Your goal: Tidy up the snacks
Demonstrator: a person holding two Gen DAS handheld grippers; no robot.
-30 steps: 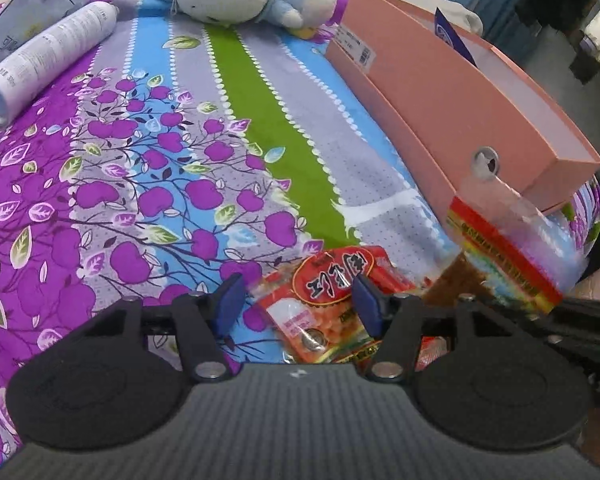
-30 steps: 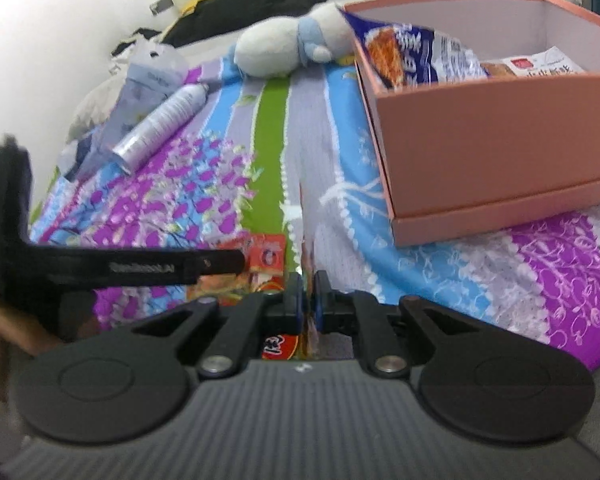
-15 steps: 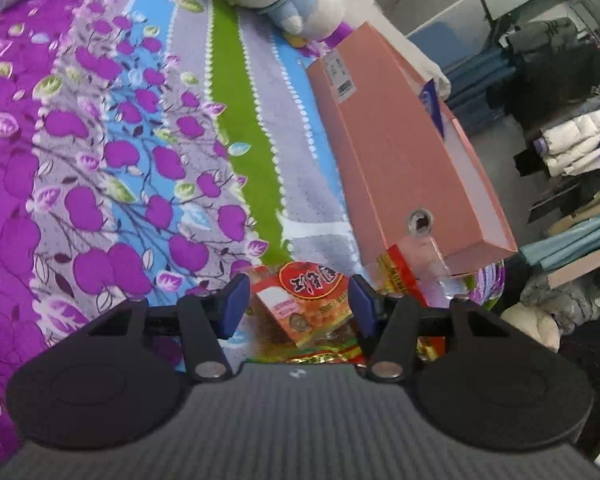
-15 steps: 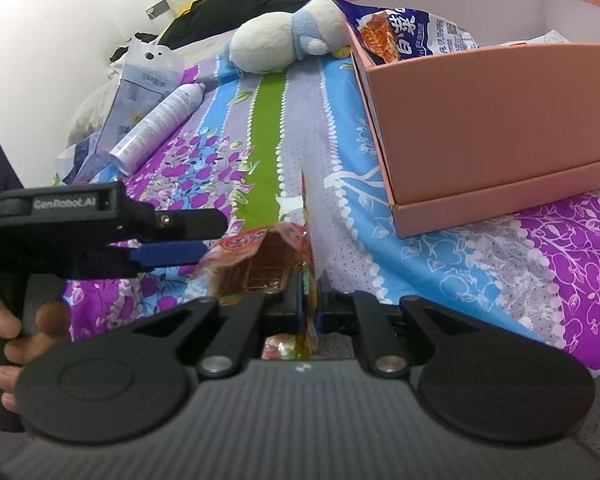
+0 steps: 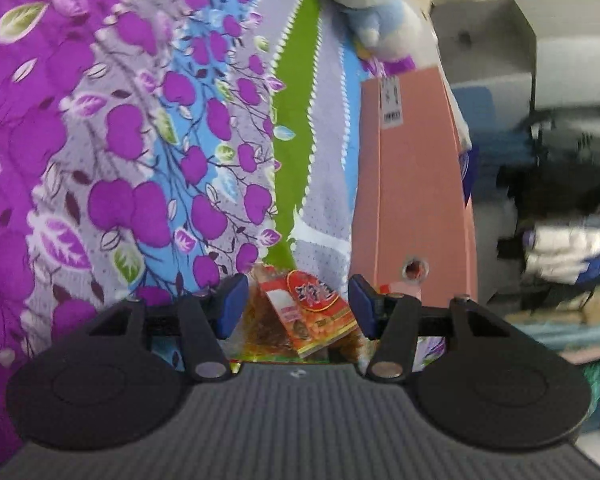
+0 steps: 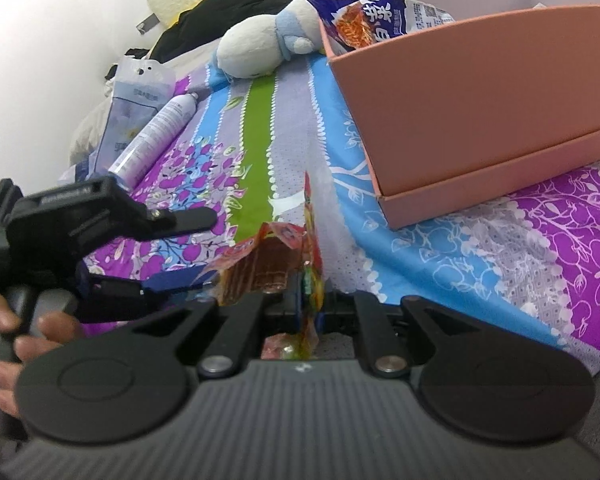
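Observation:
My right gripper (image 6: 309, 312) is shut on the edge of a clear, colourful snack bag (image 6: 310, 236) held upright above the bedspread. A second orange-red snack packet (image 5: 310, 312) hangs against it and shows brown in the right wrist view (image 6: 260, 268). My left gripper (image 5: 296, 306) is open, its blue pads on either side of that packet without touching it; it also shows in the right wrist view (image 6: 180, 248). The pink box (image 6: 480, 92) stands to the right with a blue noodle packet (image 6: 380, 12) inside.
A white and blue plush toy (image 6: 260, 48) lies behind the box. A white spray can (image 6: 160, 132) and a clear pouch (image 6: 136, 100) lie at the far left. The pink box side (image 5: 412, 200) is close to my left gripper.
My left gripper has tilted and moved closer around the orange-red packet. My right gripper has lifted the snack bag higher, with the packet rising beside it.

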